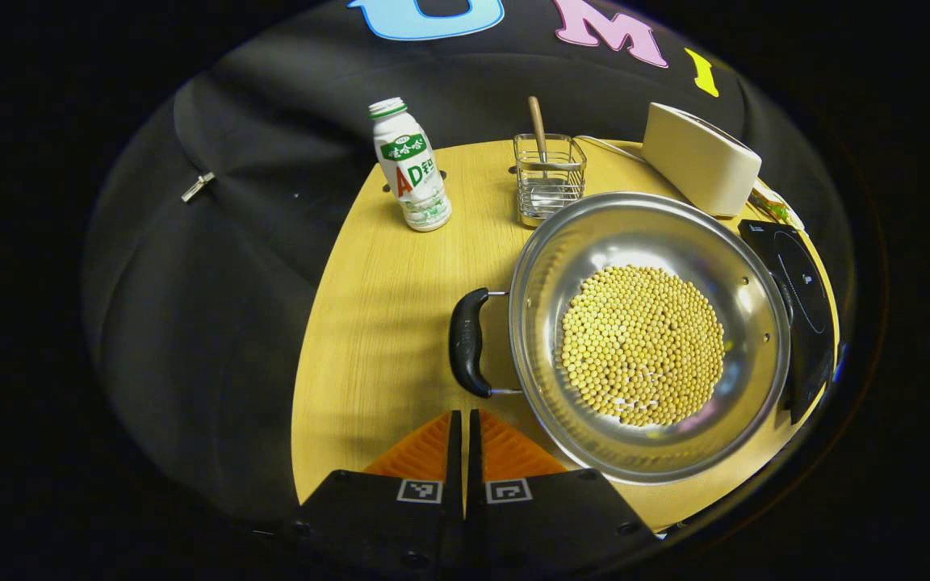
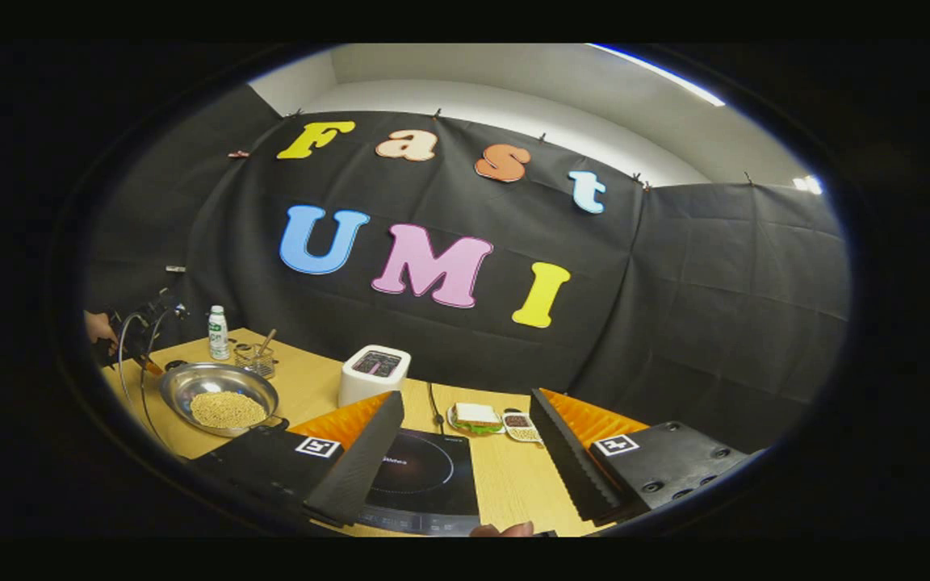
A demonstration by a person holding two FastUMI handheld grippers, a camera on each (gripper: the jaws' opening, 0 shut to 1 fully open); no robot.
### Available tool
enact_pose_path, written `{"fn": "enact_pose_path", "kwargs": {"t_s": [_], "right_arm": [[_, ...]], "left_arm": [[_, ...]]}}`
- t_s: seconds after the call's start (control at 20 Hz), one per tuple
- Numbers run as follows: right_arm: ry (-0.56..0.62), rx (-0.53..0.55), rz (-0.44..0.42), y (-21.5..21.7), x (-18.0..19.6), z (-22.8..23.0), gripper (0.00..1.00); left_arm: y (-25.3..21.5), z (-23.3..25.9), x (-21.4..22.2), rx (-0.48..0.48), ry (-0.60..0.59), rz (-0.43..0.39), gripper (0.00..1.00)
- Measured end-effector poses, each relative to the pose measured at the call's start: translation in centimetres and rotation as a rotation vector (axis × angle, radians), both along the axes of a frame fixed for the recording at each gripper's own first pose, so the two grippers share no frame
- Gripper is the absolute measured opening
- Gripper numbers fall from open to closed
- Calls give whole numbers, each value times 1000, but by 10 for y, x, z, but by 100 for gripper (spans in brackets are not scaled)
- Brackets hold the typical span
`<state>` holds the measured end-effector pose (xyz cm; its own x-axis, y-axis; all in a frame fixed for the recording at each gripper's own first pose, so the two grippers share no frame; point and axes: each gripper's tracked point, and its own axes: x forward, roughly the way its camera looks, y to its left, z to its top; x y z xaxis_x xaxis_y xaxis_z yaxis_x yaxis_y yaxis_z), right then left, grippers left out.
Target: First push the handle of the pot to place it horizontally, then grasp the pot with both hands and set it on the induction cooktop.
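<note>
A steel pot holding yellow beans sits on the wooden table, its black side handle pointing left in the left gripper view. My left gripper is shut on nothing, its tips just below that handle's near end. The black induction cooktop lies right beside the pot's far side. In the right gripper view my right gripper stands open above the cooktop, well apart from the pot at far left. There a hand holds the left gripper by the pot.
A white drink bottle, a wire holder with a wooden-handled utensil and a white toaster stand behind the pot. A plate with a sandwich and small dishes lie beyond the cooktop. The table's left edge is close.
</note>
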<state>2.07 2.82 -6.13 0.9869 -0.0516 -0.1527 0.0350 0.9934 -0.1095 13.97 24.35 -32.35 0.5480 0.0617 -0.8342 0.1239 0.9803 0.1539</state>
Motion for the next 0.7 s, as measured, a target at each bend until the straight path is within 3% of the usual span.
{"fn": "enact_pose_path", "kwargs": {"t_s": [0.1, 0.25, 0.35, 0.5, 0.65, 0.7], "right_arm": [[3, 8, 5, 0, -1, -1, 98], [17, 16, 17, 3, -1, -4, 98], [38, 24, 25, 6, -1, -10, 98], [76, 59, 61, 23, 4, -19, 98], [102, 117, 116, 49, 14, -26, 98], [119, 146, 135, 59, 18, -29, 98]], "left_arm": [[10, 14, -5, 27, -60, 30, 5], [6, 42, -7, -16, -196, 15, 5], [8, 62, -12, -20, -284, 14, 18], [3, 91, -21, -69, -413, 4, 60], [2, 108, -26, -159, -482, 46, 99], [5, 107, -25, -171, -490, 61, 96]]}}
